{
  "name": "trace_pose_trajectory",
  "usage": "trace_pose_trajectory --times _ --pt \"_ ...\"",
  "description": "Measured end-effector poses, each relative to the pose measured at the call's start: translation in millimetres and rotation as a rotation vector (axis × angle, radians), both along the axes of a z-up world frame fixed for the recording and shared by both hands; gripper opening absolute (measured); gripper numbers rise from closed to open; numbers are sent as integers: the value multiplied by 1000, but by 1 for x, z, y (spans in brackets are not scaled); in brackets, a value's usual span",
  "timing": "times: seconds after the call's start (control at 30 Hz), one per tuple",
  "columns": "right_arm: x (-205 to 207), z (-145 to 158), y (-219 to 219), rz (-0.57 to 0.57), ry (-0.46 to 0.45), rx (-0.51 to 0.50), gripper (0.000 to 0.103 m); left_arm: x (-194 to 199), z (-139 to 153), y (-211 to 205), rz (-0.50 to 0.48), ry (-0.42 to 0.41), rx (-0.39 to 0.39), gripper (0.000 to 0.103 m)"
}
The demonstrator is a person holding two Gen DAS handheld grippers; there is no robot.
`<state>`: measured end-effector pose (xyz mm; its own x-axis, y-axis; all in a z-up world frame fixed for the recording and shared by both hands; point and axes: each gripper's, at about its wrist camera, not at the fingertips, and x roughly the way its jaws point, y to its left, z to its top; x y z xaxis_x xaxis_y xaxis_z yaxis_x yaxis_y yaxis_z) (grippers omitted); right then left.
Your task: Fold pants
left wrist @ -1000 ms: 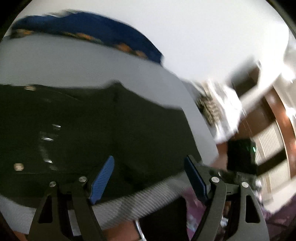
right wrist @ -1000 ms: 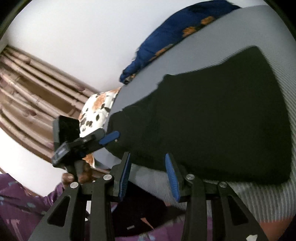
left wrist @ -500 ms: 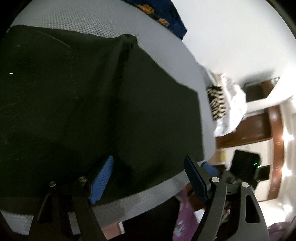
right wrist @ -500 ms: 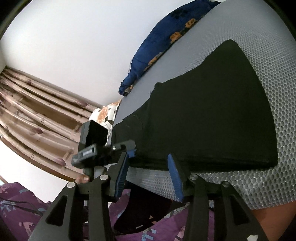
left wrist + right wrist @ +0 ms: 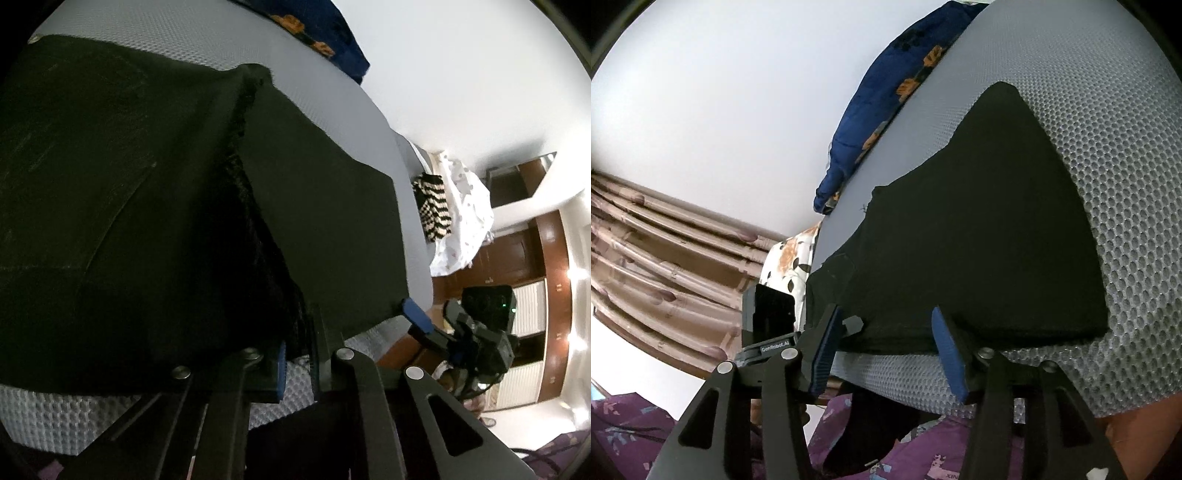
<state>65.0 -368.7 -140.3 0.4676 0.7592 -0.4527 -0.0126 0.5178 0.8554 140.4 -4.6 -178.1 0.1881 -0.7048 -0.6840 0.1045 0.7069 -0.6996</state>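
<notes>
Gripper pinching pants, grey mattress, curtains

My pants are plain black, lying on a grey mattress with a honeycomb mesh texture. The pillow at the far edge is deep blue with orange flower prints. My left gripper and my right gripper are black with blue finger pads. The curtain is brownish pink, the wall white. A black-and-cream striped cloth rests on a white dotted one. The cabinets are reddish-brown wood.
</notes>
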Motion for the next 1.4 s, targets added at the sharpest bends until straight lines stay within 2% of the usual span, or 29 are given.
trace_pose_trajectory --times 0.07,0.13,0.2,0.43,0.83,0.9,0.97,1.0,1.03,1.1,1.17,1.2,1.3,1.37,1.4 --pt "1 2 2 6 -6 -4 49 2 -7 1 8 20 5 10" --pt "1 5 5 13 -13 -22 49 1 -14 3 42 54 -27 10" --pt "1 10 7 10 -31 -36 49 2 -15 2 37 50 -22 10" --pt "4 11 12 22 -34 -66 54 1 -17 6 49 79 -80 8" --pt "9 16 19 40 -64 -137 56 -8 -15 5 30 86 -77 7" --pt "11 22 18 37 -87 -142 56 -12 2 8 17 24 -82 7" --pt "16 33 22 51 -132 -179 56 -16 20 8 -6 -24 -41 15" --pt "20 37 26 64 -156 -218 56 -18 29 11 -5 -47 -20 26" --pt "23 41 31 75 -182 -259 56 -19 37 16 4 -70 -10 42" --pt "30 45 45 115 -251 -348 55 -22 48 33 51 -107 -1 57" --pt "34 40 63 173 -278 -446 47 -23 55 57 131 -129 34 58" --pt "35 31 78 240 -280 -499 41 -23 56 69 172 -126 59 58" --pt "33 12 108 374 -235 -676 32 -29 61 123 358 -129 112 58" --pt "27 28 120 374 -303 -719 32 -37 66 162 520 -143 162 59" --pt "27 40 125 368 -336 -724 33 -40 66 180 591 -147 194 66"
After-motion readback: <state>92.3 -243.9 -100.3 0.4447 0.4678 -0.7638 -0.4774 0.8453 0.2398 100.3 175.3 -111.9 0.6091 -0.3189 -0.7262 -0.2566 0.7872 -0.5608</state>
